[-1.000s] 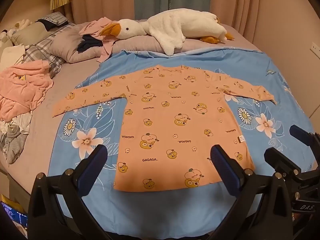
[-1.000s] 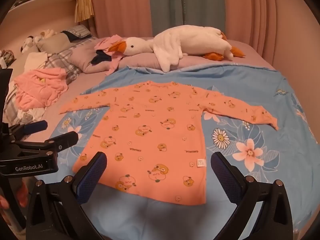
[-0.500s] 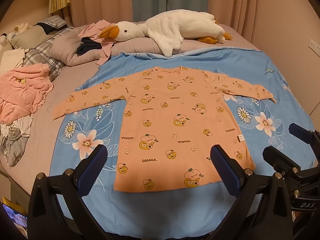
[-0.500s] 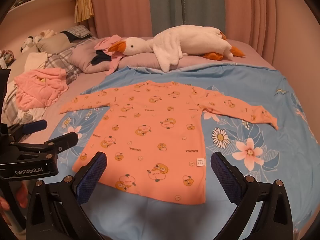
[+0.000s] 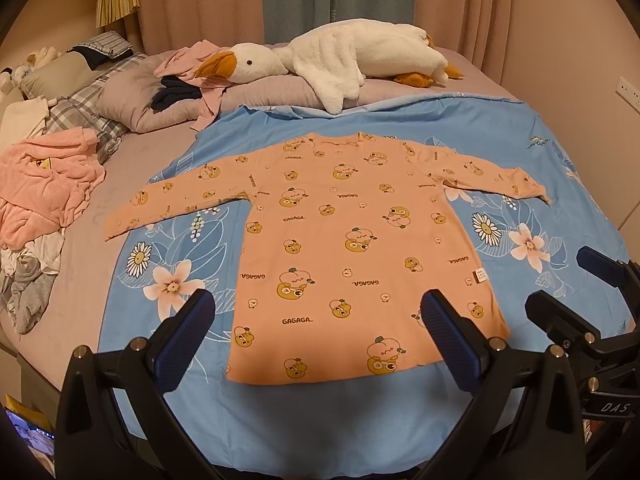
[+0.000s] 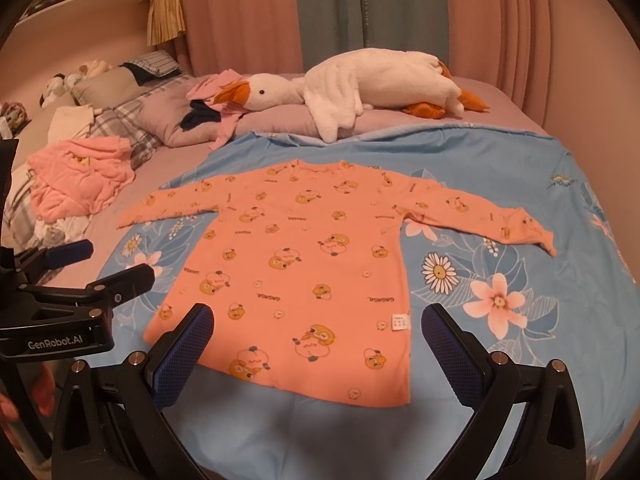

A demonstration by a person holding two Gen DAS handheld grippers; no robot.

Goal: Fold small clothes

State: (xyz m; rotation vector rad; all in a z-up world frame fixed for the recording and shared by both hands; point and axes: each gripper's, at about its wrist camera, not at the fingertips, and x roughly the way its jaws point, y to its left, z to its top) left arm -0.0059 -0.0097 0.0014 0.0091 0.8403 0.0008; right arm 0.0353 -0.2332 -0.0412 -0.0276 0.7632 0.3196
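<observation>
- We have one orange long-sleeved shirt (image 5: pixel 352 248) spread flat on the blue floral sheet (image 5: pixel 500 128) that covers the near part of the bed (image 5: pixel 460 60), neckline away from us, hem nearest us; we judge it is laid out this way so every edge can be reached for folding.
- Its two sleeves reach straight out to either side, the left sleeve (image 5: pixel 172 204) running past the sheet's edge onto the bare mauve bedding, the right sleeve (image 5: pixel 496 178) lying wholly on the sheet. No fold has been made yet.
- We hold two grippers. The left gripper (image 5: pixel 316 334) hovers above the hem with its jaws wide apart and nothing between them.
- The right gripper (image 6: pixel 316 338) hovers over the hem's right half, jaws likewise wide apart and empty. Each gripper shows at the edge of the other's view, so we hold them side by side, ready for a two-handed start.
- One white plush goose (image 5: pixel 340 60) lies across the head of the bed, well apart from the shirt.
- One heap of pink clothes (image 5: pixel 44 188) lies at the bed's left side, with paler and grey garments under it that we cannot count; these we take to be waiting their turn.
</observation>
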